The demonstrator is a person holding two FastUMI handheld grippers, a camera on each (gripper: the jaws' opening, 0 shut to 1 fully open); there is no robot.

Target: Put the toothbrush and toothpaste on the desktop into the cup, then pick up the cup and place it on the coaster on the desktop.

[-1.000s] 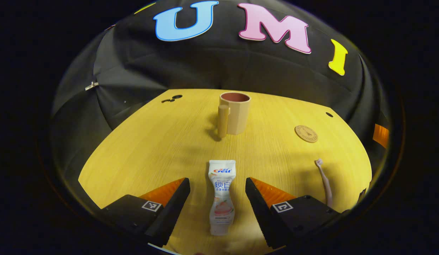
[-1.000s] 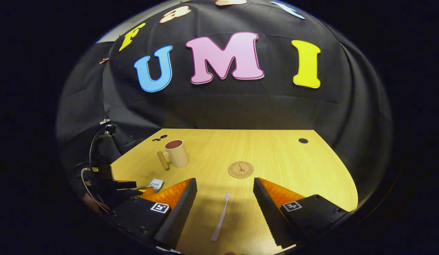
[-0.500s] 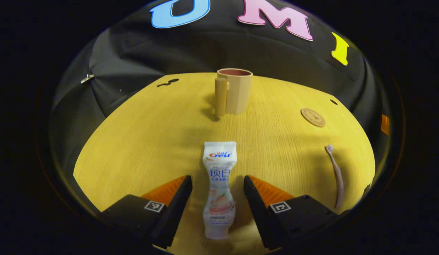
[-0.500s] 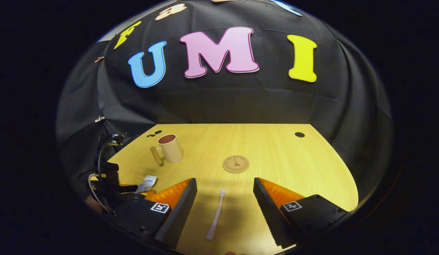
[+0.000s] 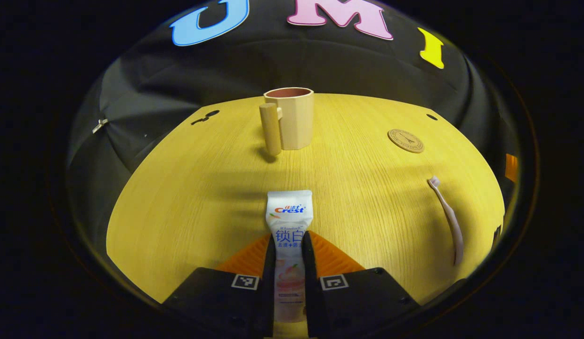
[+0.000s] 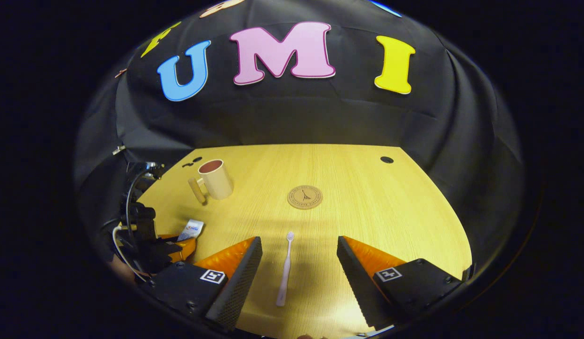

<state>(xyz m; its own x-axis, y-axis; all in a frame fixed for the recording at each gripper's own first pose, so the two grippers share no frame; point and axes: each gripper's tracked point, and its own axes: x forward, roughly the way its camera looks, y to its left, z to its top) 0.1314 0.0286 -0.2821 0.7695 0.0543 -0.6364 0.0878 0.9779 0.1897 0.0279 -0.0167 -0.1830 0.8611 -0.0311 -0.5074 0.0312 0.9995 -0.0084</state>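
**Toothpaste pinched, toothbrush framed**

While the toothpaste tube (image 5: 289,235) lies flat on the wooden desktop (image 5: 202,188), the left gripper (image 5: 288,245) has both fingers pressed against its sides near the middle. The tube is white with a flat crimped end pointing away toward the cup (image 5: 292,117) and printed colour panels along its body; its cap end runs down between the black finger bases. The cup is beige with a reddish inside, upright, its thick straight handle (image 5: 270,128) on the near-left side, standing well beyond the tube. To the right of it lies the round brown coaster (image 5: 405,140), apart from everything else.

In the right gripper view, the pale pink toothbrush (image 6: 285,268) lies flat on the desktop, its small head pointing away toward the coaster (image 6: 304,197). The right gripper (image 6: 299,249) hovers low with its fingers spread wide, one on each side of the brush and touching neither end. At the left edge of that view the left gripper (image 6: 179,245) shows with the tube's end (image 6: 191,229) sticking out ahead of it, near the cup (image 6: 215,179).
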